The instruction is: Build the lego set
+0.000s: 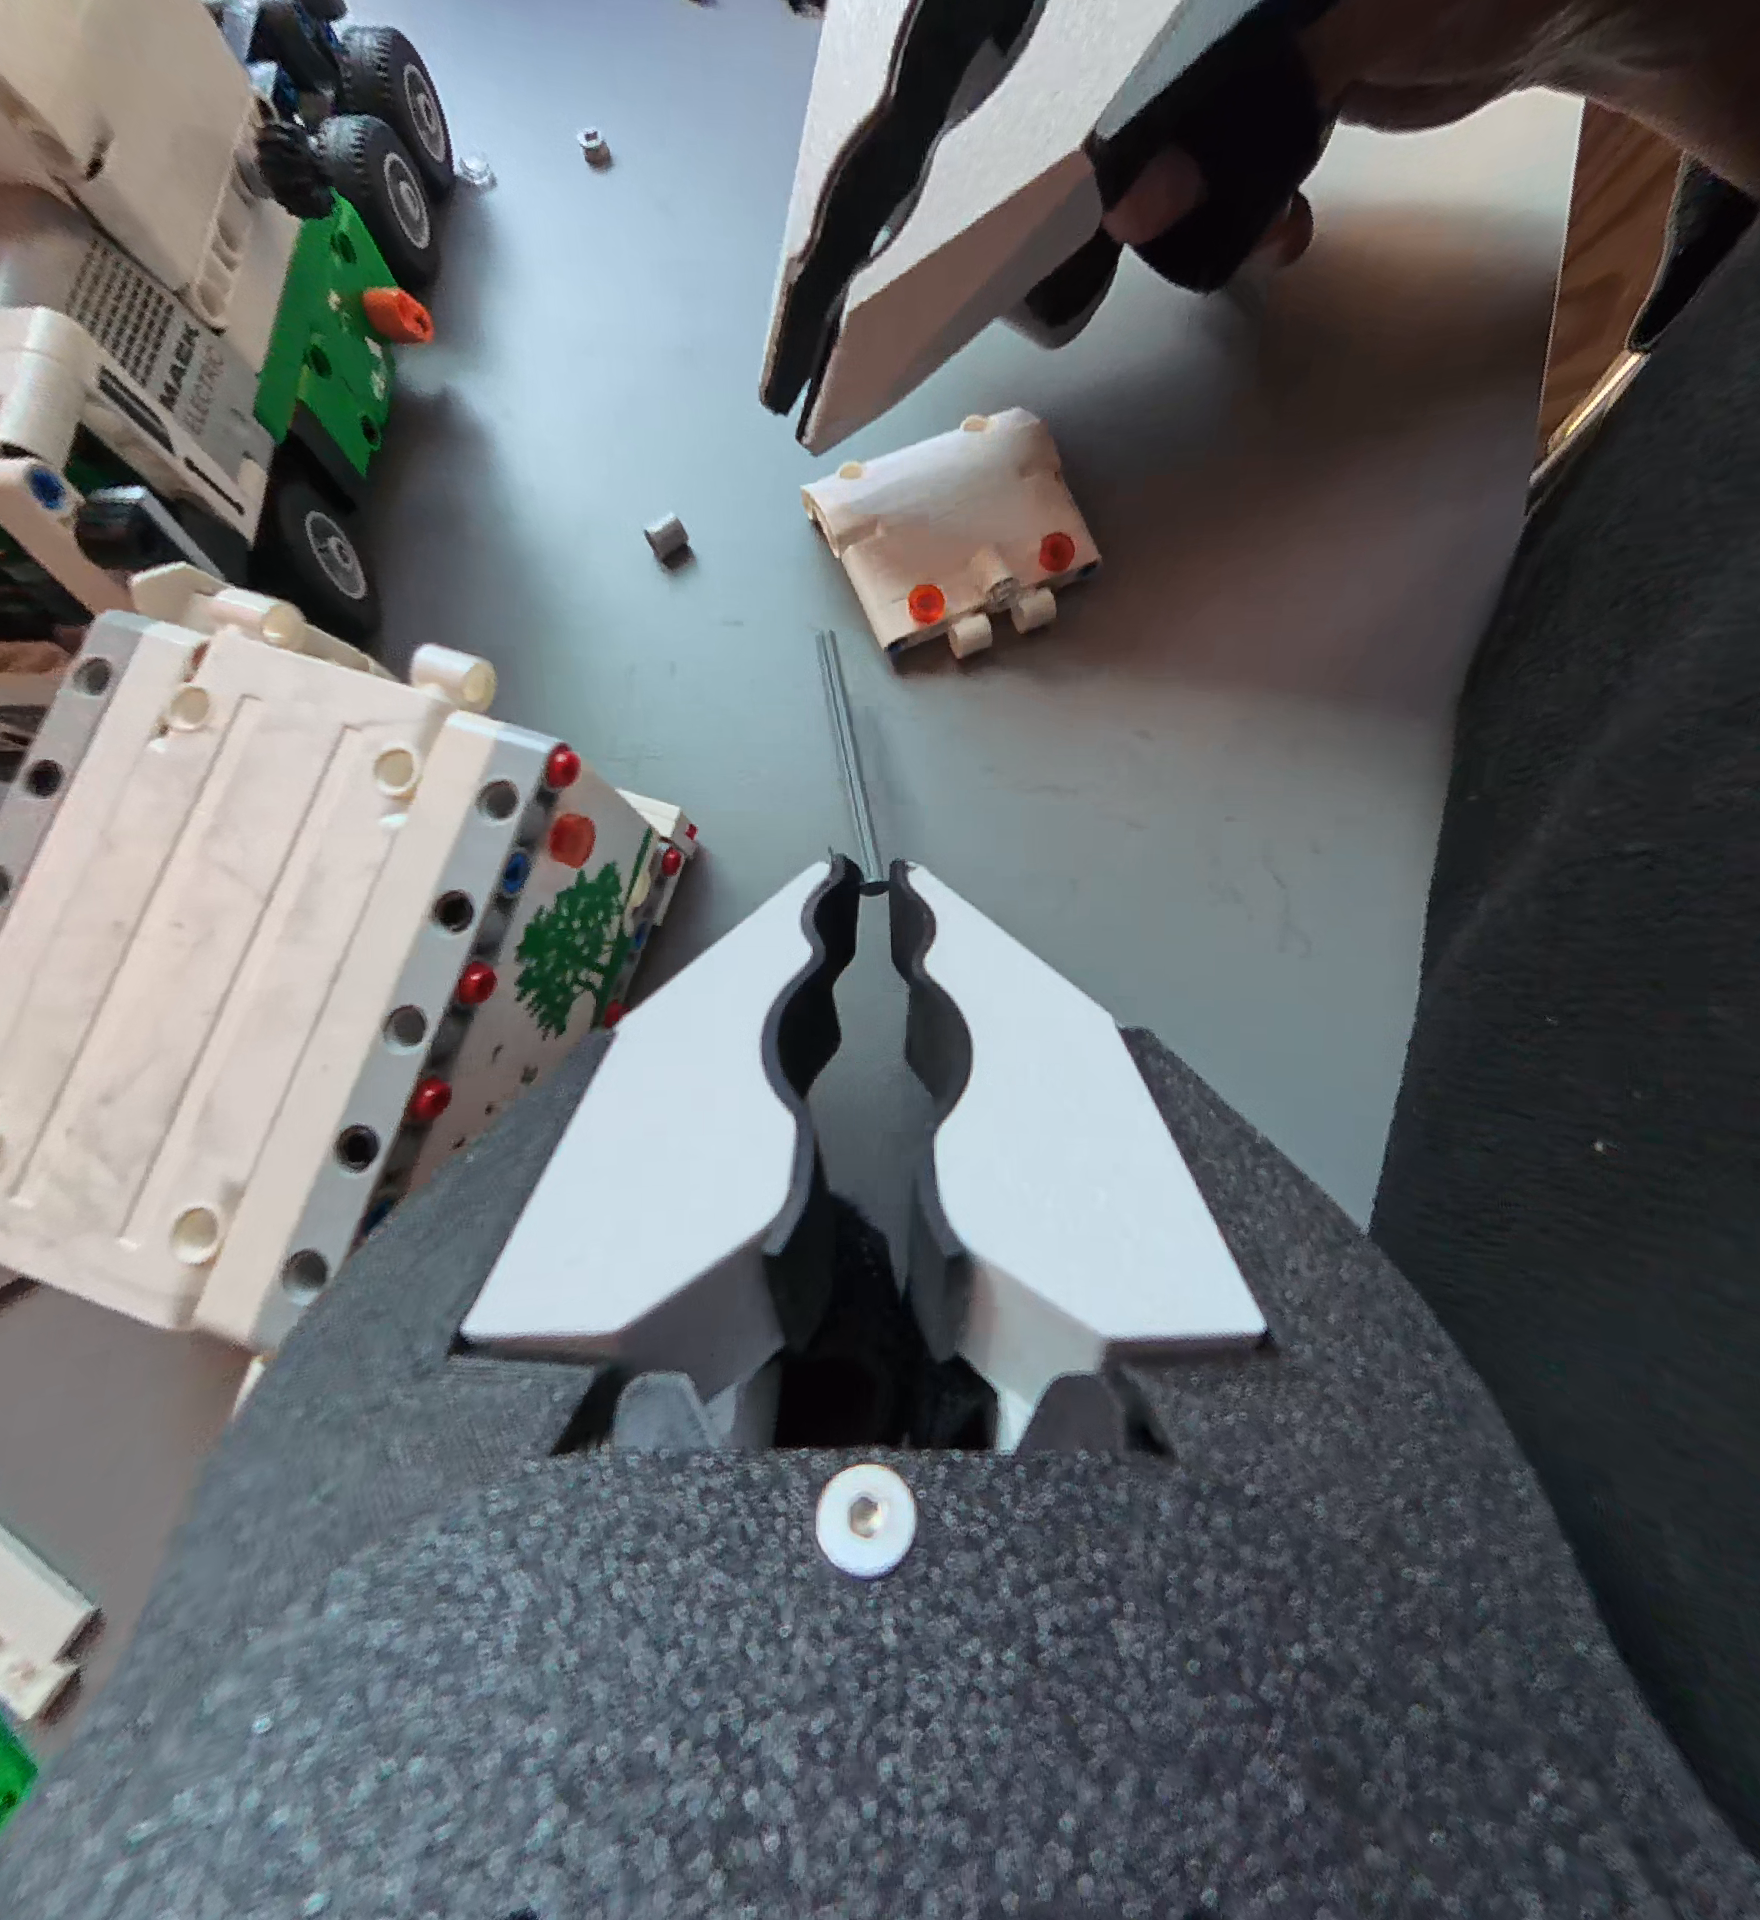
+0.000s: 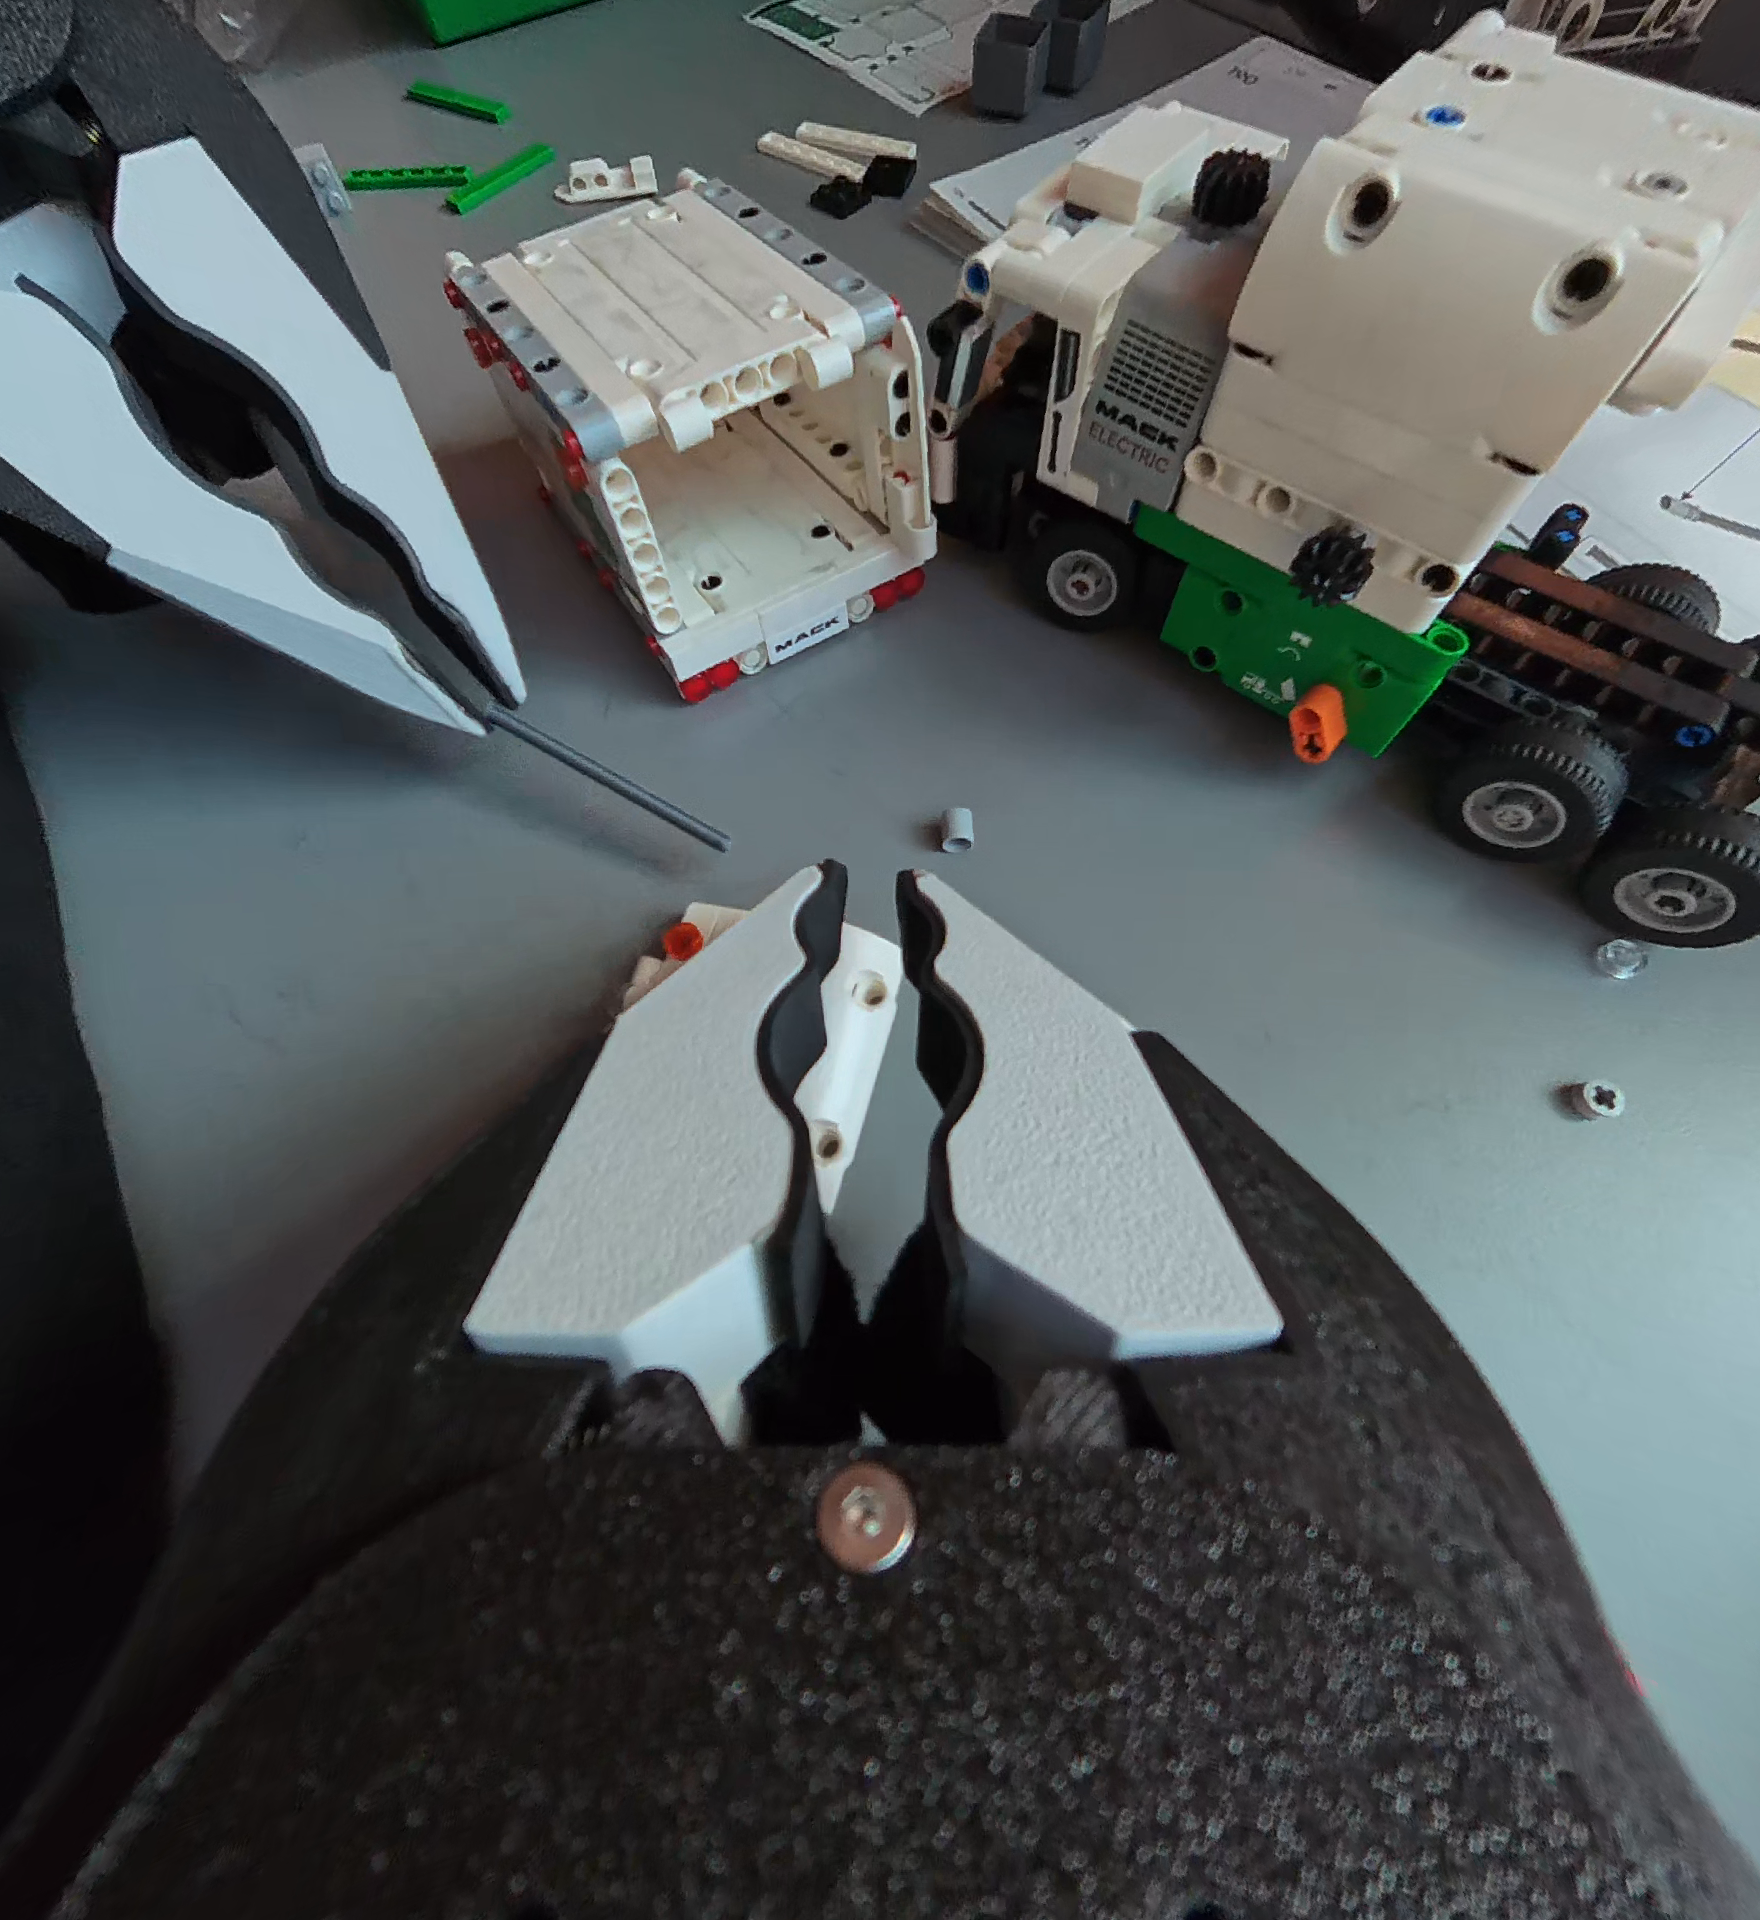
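My left tongs [image 1: 874, 881] pinch one end of a thin grey axle [image 1: 848, 748], nearly closed on it; its long axis runs straight ahead off the tips, low over the worktop [image 1: 1219, 883]. The white sub-assembly [image 1: 954, 530] with orange studs lies just beyond the free end, slightly right. My right tongs [image 2: 871, 883] hover directly above it, slightly parted, empty, so the right is nearer.

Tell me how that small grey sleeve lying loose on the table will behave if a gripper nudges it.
The grey sleeve is a short round tube lying on its side, so it will probably roll. It looks tiny and hollow, likely very light and easily flicked away. The grey table looks smooth, so little should stop it.
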A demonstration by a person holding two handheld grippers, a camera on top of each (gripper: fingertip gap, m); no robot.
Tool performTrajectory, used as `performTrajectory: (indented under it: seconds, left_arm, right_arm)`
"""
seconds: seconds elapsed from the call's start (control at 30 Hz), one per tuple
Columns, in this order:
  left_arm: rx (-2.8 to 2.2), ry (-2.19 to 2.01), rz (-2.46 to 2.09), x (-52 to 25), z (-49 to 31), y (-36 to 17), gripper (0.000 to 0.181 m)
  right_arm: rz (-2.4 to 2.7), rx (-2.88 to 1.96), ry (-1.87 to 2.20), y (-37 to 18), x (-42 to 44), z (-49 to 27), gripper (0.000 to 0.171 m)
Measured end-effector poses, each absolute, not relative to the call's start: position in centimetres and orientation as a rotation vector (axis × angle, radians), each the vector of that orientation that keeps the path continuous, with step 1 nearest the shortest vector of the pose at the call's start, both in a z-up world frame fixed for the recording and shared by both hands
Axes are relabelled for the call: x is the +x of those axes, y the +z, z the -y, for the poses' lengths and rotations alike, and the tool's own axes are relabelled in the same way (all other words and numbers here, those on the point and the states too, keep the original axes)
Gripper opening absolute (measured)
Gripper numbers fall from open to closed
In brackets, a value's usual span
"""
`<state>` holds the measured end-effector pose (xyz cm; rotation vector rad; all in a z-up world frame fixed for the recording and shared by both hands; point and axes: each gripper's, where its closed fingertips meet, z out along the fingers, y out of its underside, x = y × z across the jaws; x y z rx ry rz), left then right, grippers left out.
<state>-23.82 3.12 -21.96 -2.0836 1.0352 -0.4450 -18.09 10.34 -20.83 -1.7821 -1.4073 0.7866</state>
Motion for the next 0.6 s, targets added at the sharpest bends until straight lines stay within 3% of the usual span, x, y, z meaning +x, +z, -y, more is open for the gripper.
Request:
performTrajectory:
  seconds: [0.37, 0.6]
  left_arm:
    - [-1.866, -0.528, -0.792, -24.6, -5.5, -16.2, 0.003]
    - [-1.743, -0.585, -0.698, -25.4, -7.1, -12.6, 0.003]
  right_arm:
    - [1.434, -1.702, 0.918, -19.6, -19.6, -8.4, 0.011]
    - [1.269, -1.642, 1.255, -15.6, -21.5, -7.6, 0.024]
